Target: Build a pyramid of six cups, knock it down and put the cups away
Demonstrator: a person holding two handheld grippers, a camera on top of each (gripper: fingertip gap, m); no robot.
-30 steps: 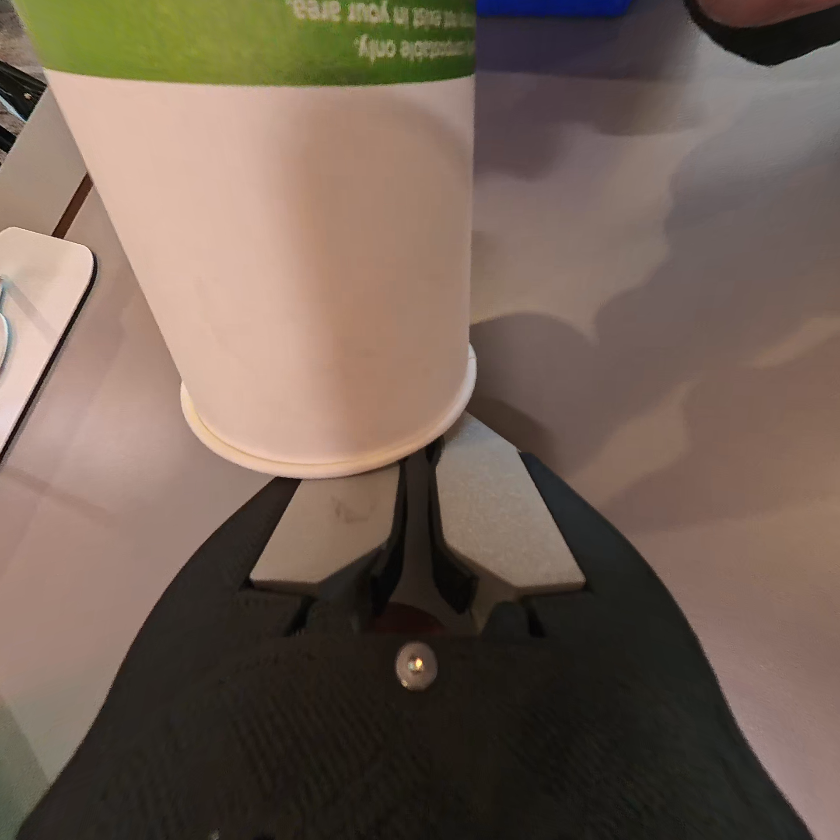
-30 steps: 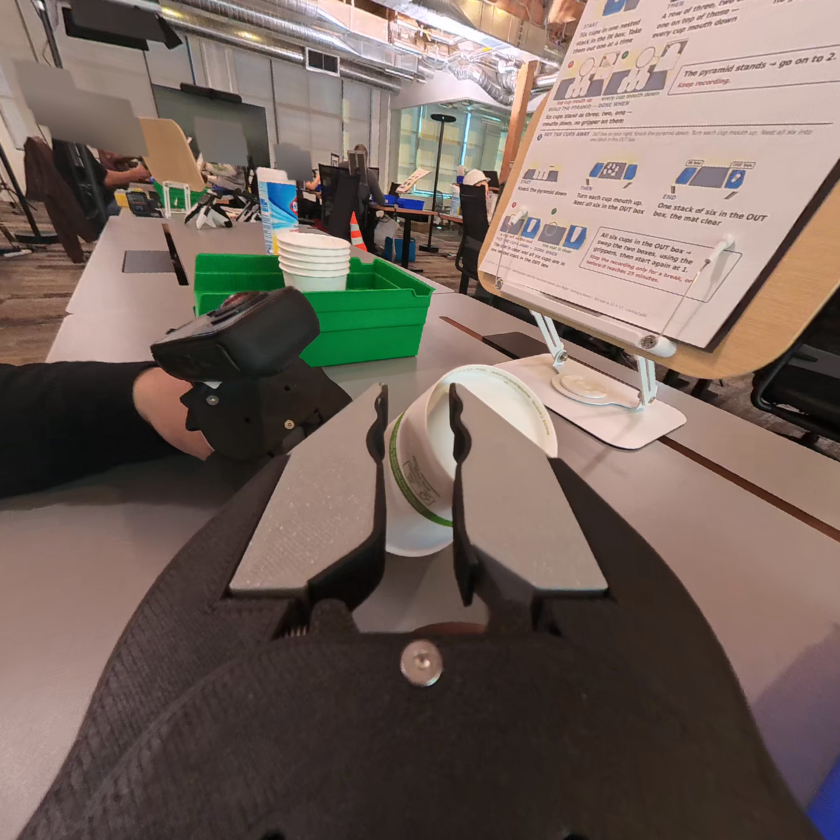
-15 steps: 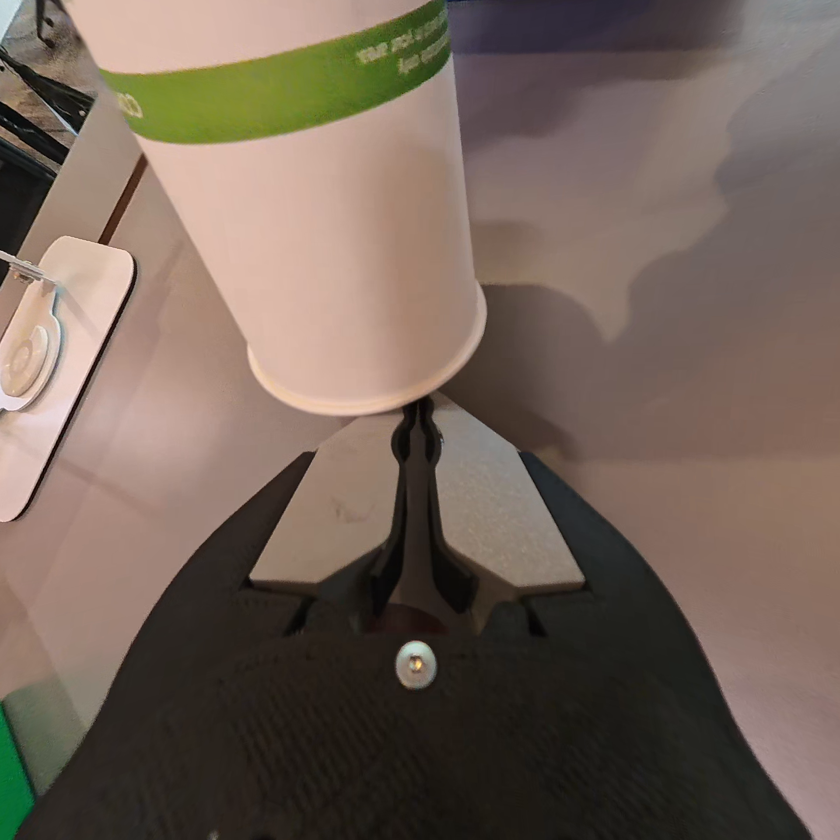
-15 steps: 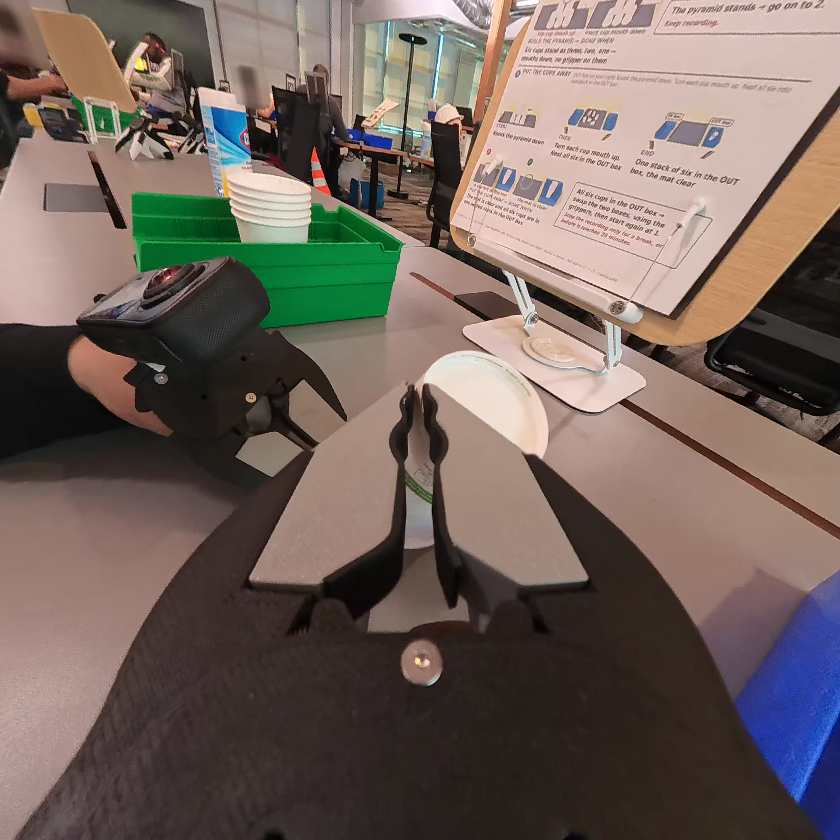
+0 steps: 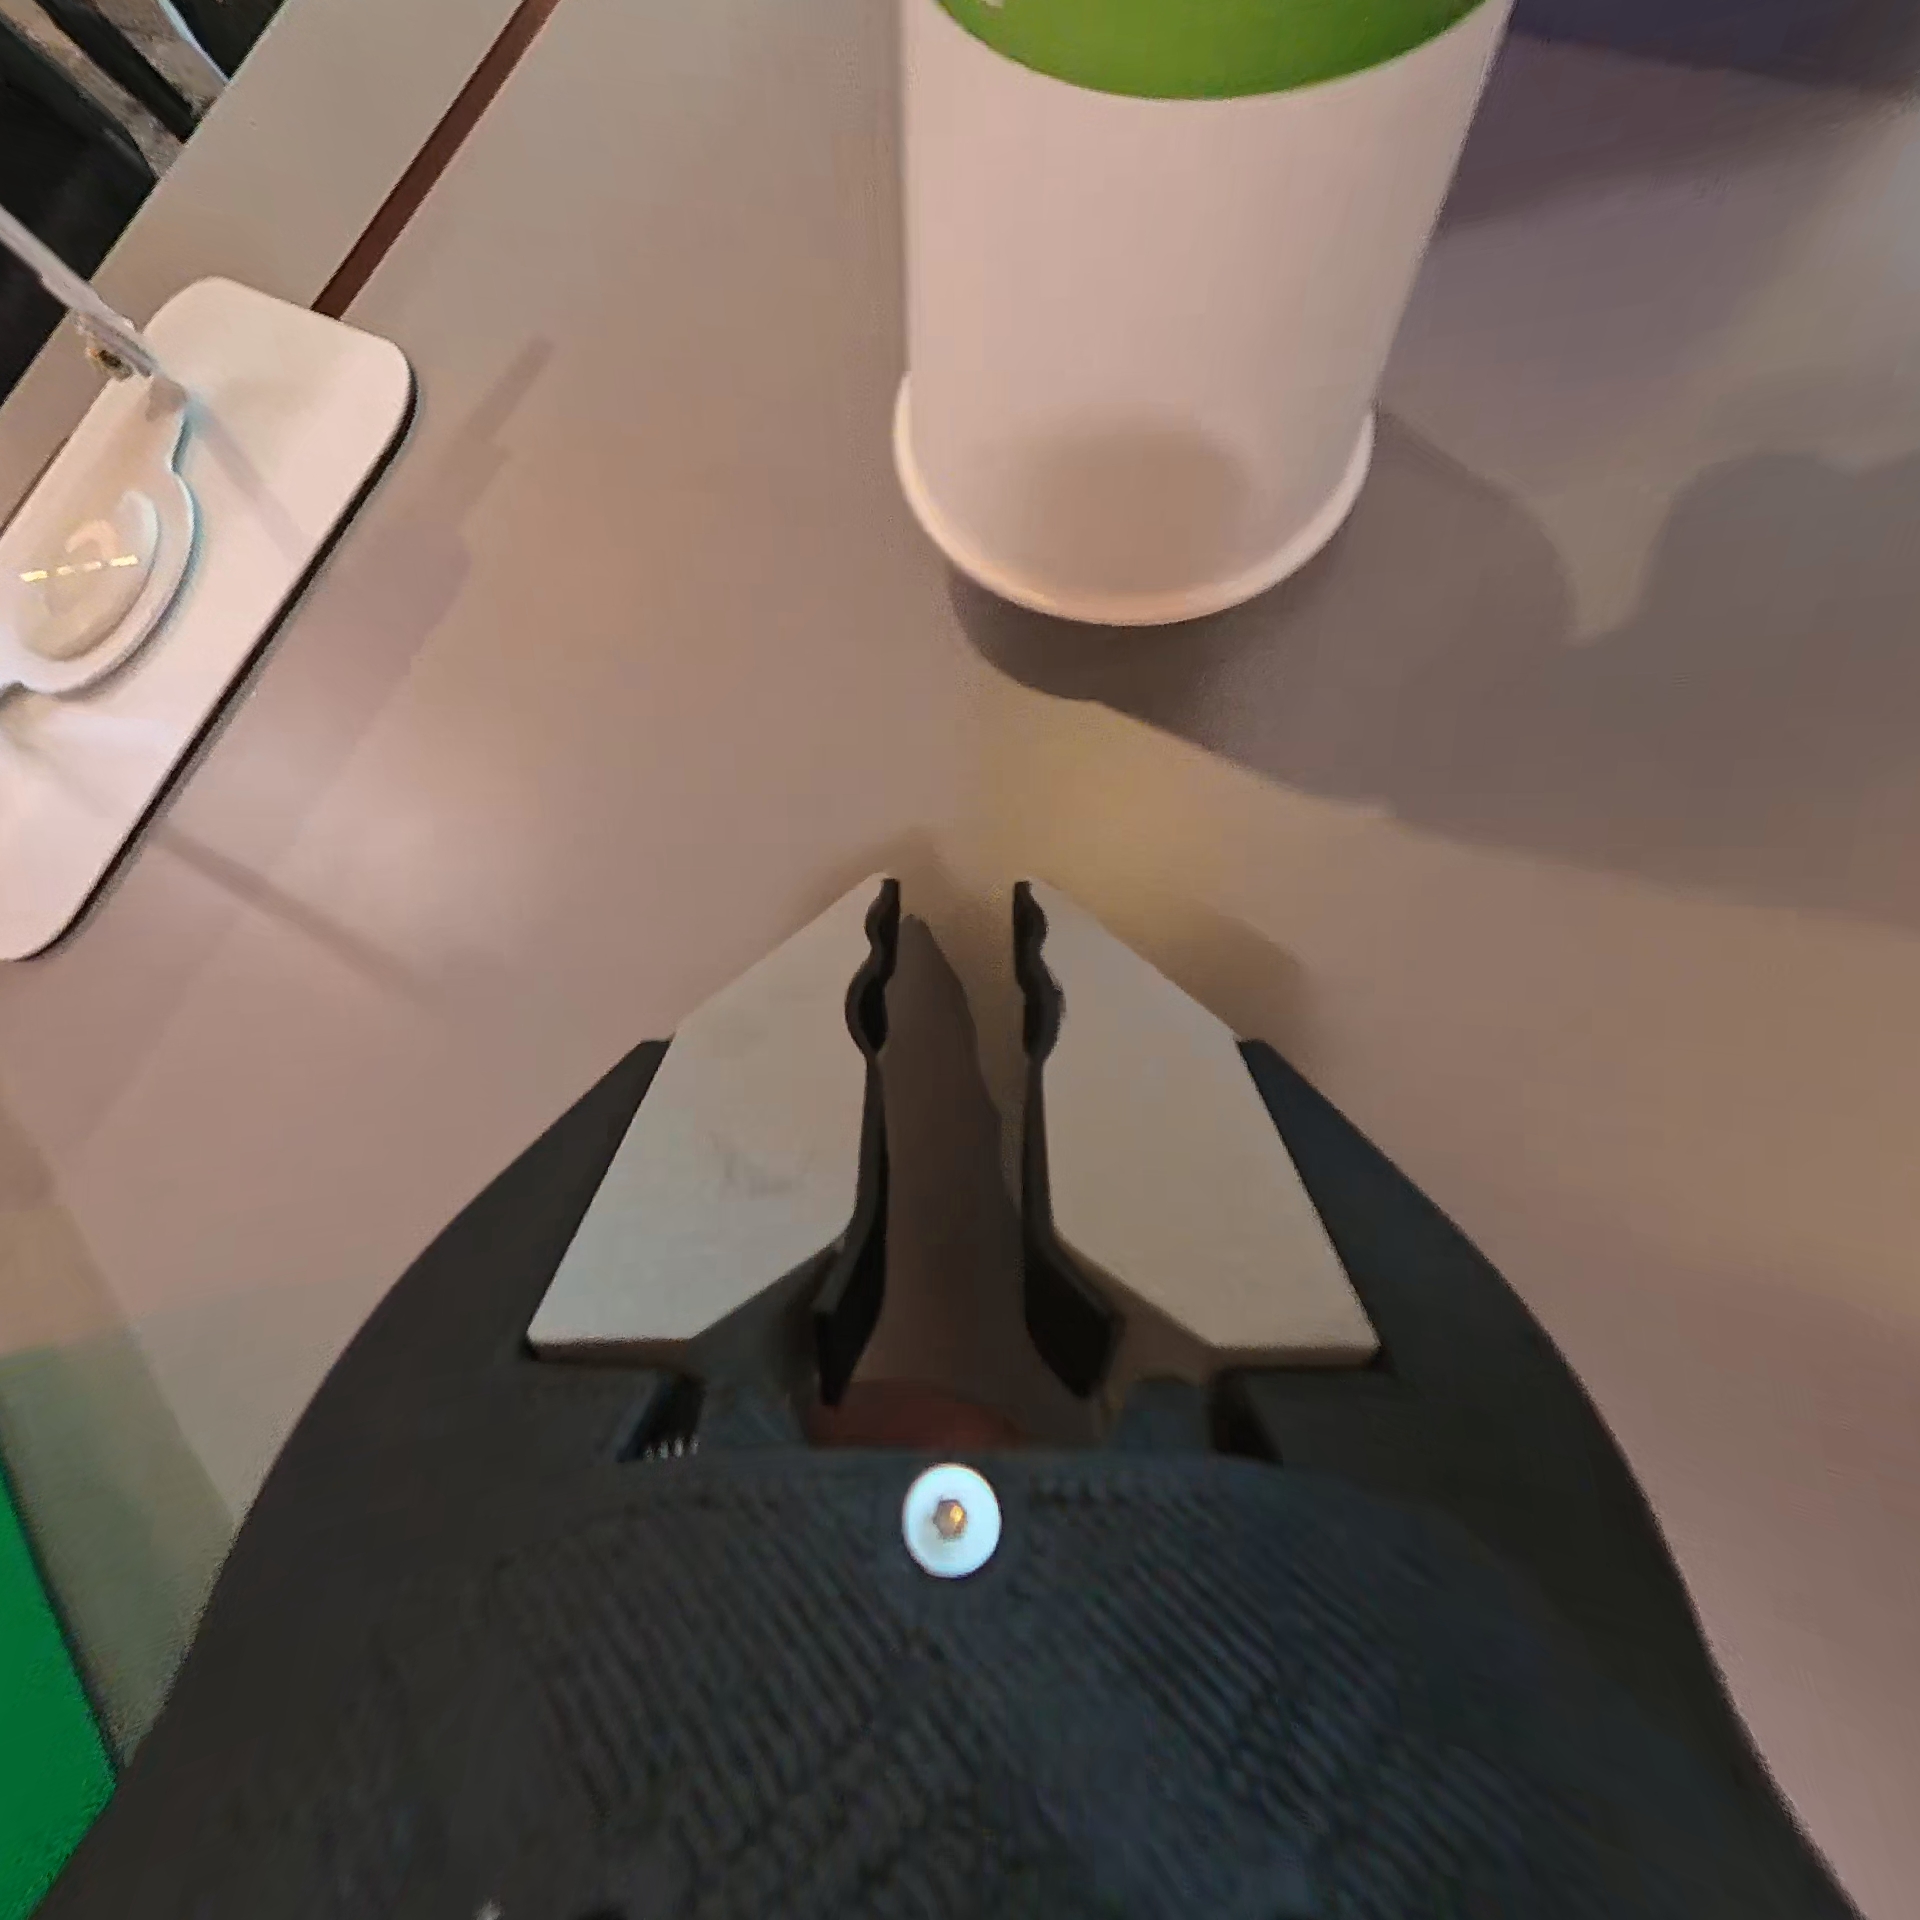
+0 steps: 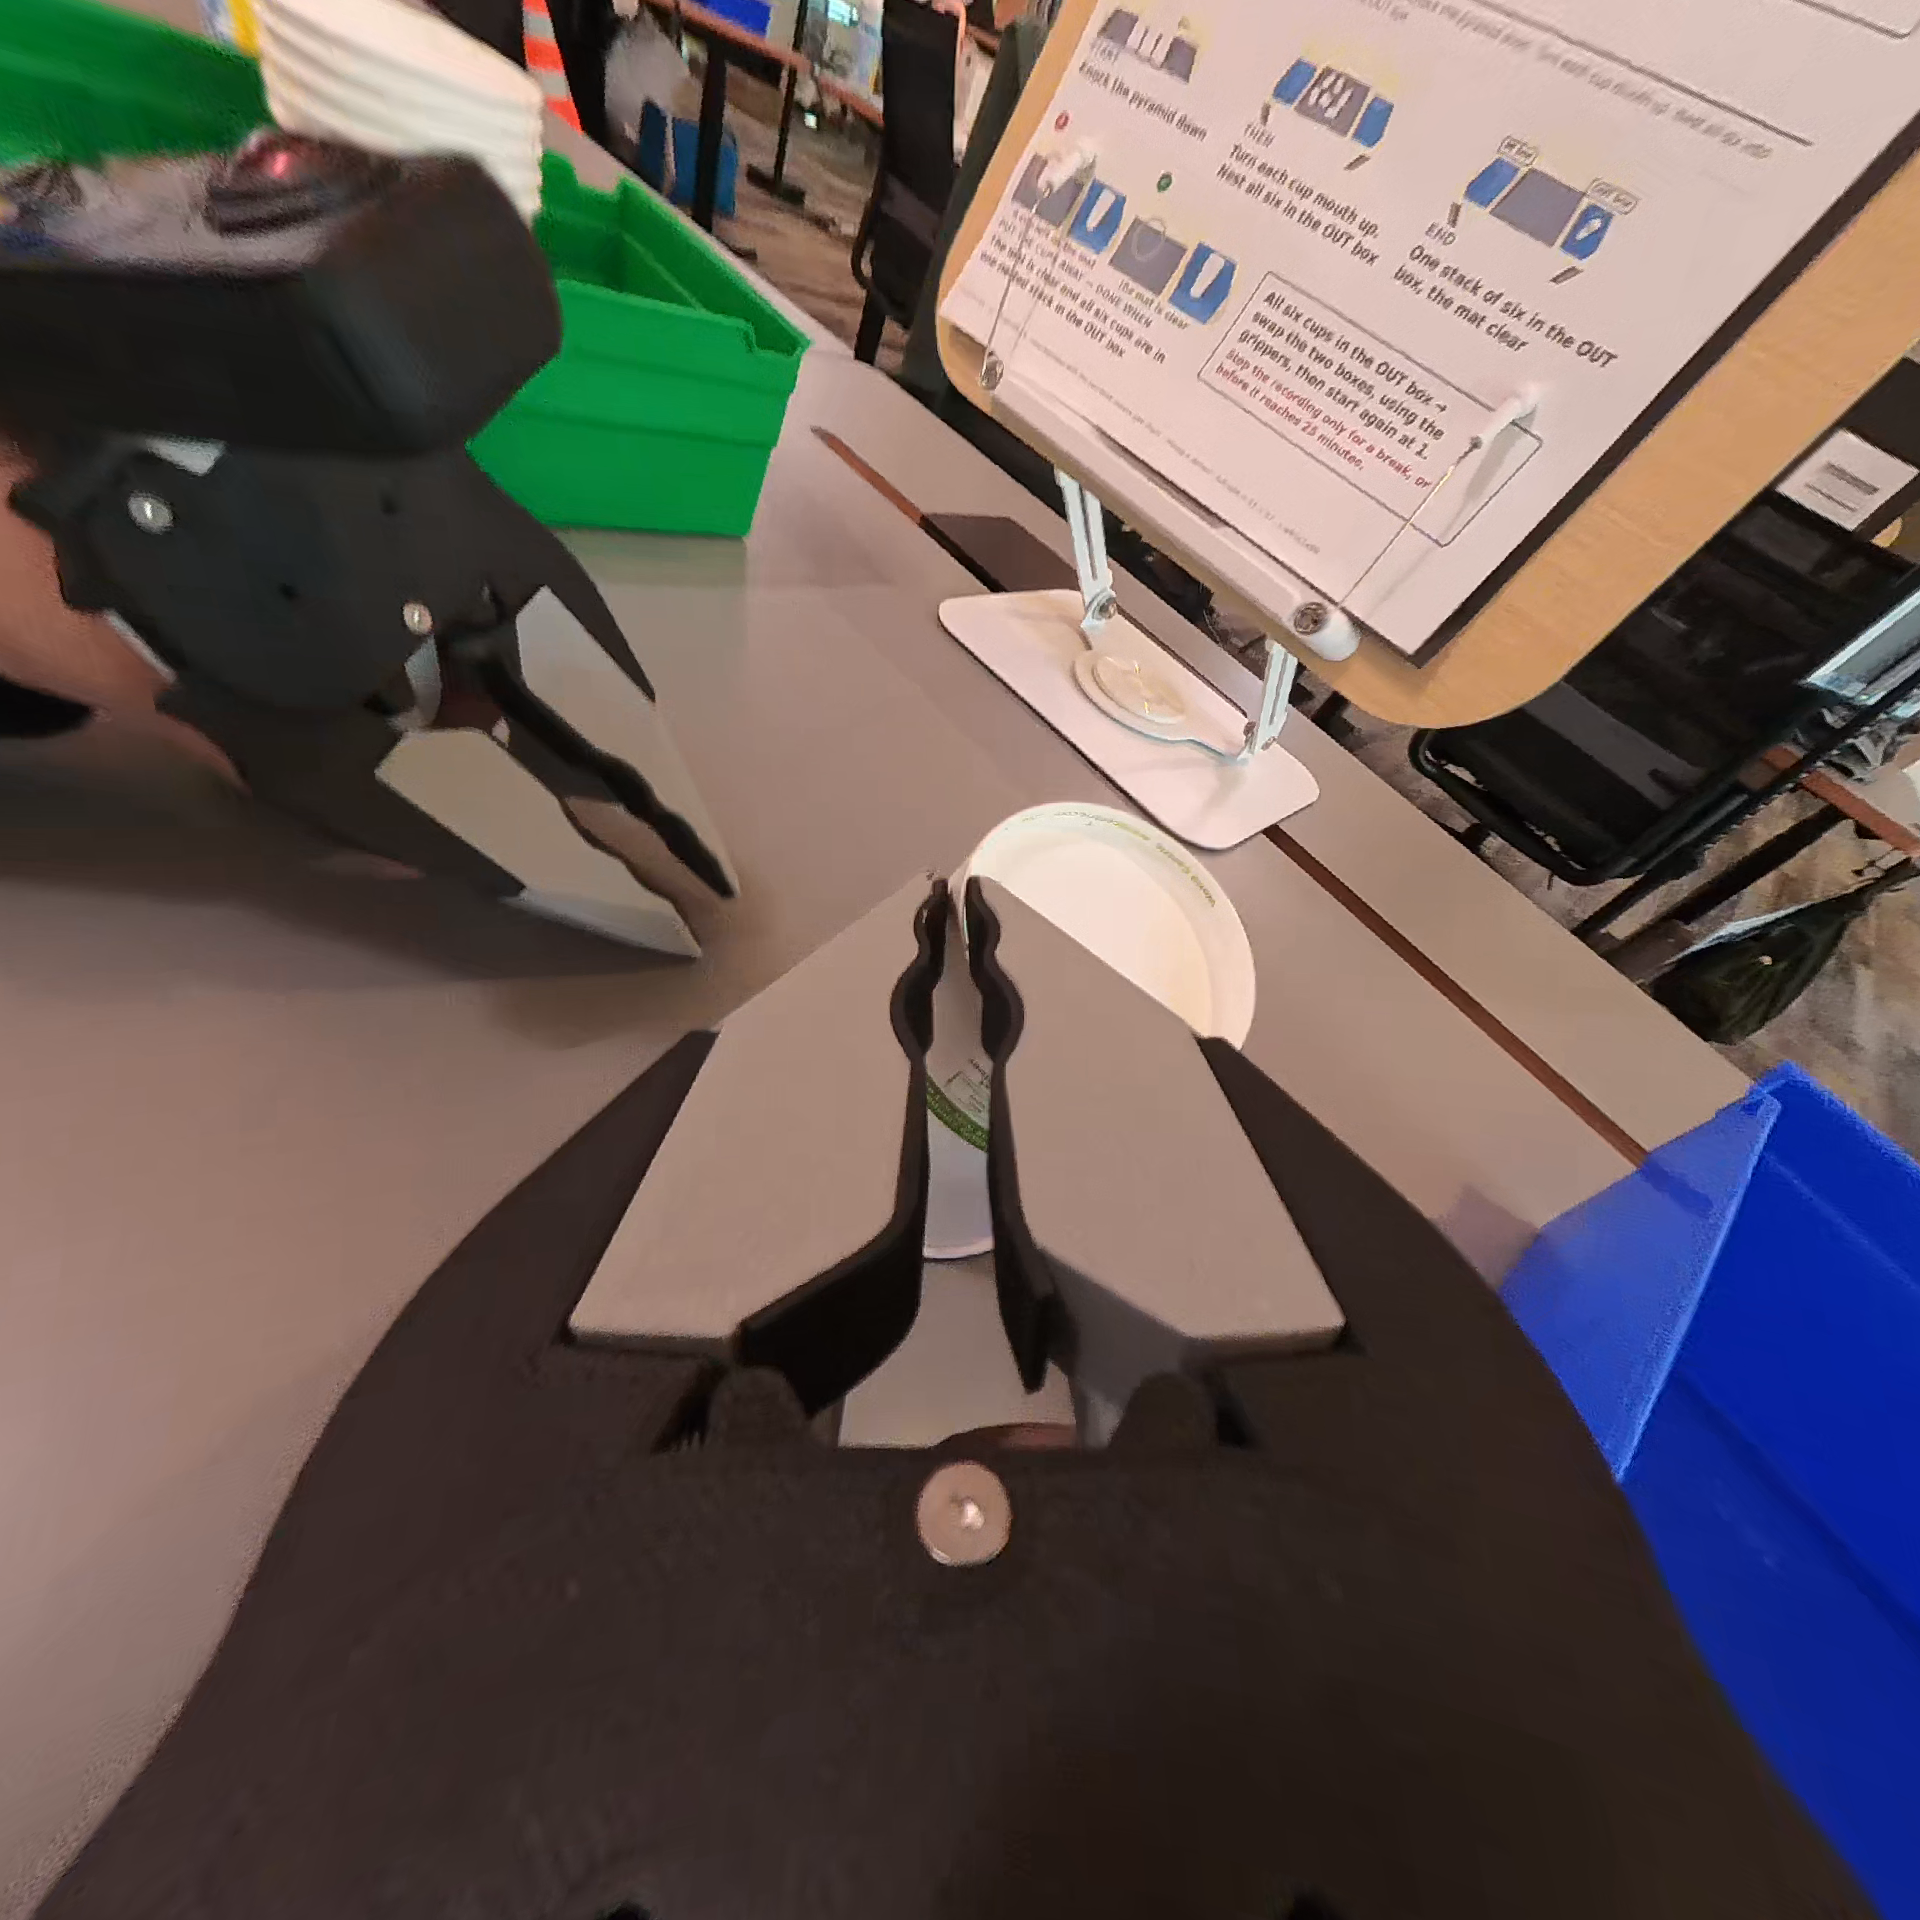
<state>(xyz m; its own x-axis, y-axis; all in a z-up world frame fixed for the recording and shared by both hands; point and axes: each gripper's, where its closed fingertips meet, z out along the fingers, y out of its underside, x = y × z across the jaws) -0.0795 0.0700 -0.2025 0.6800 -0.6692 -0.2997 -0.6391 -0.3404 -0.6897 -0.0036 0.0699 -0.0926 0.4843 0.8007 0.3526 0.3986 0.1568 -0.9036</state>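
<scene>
Left wrist view: the left gripper (image 5: 948, 902) hangs above the grey table (image 5: 623, 748), its 2 fingers slightly spread and holding nothing. Ahead of it is a white cup (image 5: 1143, 343) with a green band.

Right wrist view: the right gripper (image 6: 957, 902) pinches the cup's (image 6: 1117, 925) wall near the rim, mouth facing forward. A stack of cups (image 6: 405, 99) sits in the green bin (image 6: 665, 416); a blue bin (image 6: 1766, 1351) is right.

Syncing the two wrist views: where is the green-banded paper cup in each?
Left wrist view: cup at top, right of centre, ahead of the open left gripper.
Right wrist view: cup at centre, clamped in the right gripper jaws.
Shared landmark: white stand base.
</scene>
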